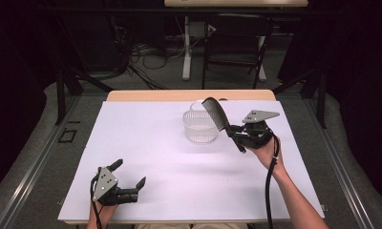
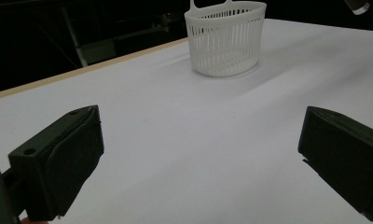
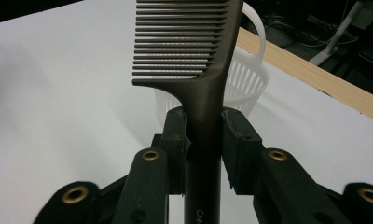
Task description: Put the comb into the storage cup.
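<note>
- White sheeting covers the table [image 1: 170,162], with dark floor, cables and a chair frame beyond its far wooden edge.
- Near the far edge stands a white slotted basket [image 1: 200,125].
- At the right, the right gripper [image 1: 237,137] has its jaws clamped on the handle of a dark comb [image 1: 215,113]; the toothed end is raised and seems to hang over the basket's rim.
- At the near left, the left gripper [image 1: 130,174] rests low over the sheet, jaws spread wide with nothing between them.
</note>
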Motion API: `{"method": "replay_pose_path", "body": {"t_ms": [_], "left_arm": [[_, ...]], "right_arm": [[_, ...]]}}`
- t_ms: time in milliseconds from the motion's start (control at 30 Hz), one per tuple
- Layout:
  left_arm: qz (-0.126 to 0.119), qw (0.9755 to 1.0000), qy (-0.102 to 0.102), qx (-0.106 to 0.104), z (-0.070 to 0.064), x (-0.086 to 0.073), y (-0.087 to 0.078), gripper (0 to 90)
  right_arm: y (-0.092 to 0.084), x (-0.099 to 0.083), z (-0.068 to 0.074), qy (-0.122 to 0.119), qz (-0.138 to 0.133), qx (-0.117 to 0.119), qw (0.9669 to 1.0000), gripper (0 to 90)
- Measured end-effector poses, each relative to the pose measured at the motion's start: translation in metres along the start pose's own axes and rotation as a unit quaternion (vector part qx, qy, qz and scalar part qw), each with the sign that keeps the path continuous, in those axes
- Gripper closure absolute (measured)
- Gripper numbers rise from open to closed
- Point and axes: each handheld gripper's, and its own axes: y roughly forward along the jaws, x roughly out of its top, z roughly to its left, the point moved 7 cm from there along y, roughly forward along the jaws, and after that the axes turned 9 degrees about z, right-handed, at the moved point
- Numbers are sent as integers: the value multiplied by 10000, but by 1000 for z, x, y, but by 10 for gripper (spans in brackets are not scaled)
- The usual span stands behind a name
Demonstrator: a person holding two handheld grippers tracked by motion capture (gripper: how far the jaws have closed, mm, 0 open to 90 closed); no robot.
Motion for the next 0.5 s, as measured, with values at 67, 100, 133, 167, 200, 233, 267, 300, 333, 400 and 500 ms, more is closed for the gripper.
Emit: {"method": "replay_pose_path", "body": {"t_ms": [67,100,133,167,200,233,267,300,333,400,500], "left_arm": [[-3,10000,7,8,0,0,0,3],[-12,10000,6,15,1,0,-1,3],[-21,10000,-9,16,1,0,-1,3],[-21,10000,-9,16,1,0,-1,3],[-11,10000,-3,12,1,0,0,3],[-11,10000,-3,12,1,0,0,3],[-1,10000,9,9,1,0,0,3],[-1,10000,9,9,1,0,0,3],[-7,10000,15,8,1,0,0,3],[-8,10000,25,14,1,0,0,3],[-11,10000,22,20,1,0,-1,3]], "right_arm": [[1,1,0,15,-14,-3,10000,726],[1,1,0,15,-14,-3,10000,726],[2,2,-1,9,-29,-9,10000,726],[2,2,-1,9,-29,-9,10000,726],[2,3,-1,19,-55,-8,10000,726],[2,3,-1,19,-55,-8,10000,726],[2,5,-2,31,-97,-12,9999,726],[2,5,-2,31,-97,-12,9999,726],[1,7,-3,44,-121,-22,9999,726],[2,8,-3,43,-131,-25,9999,726],[3,10,-3,21,-144,-28,9999,726]]}}
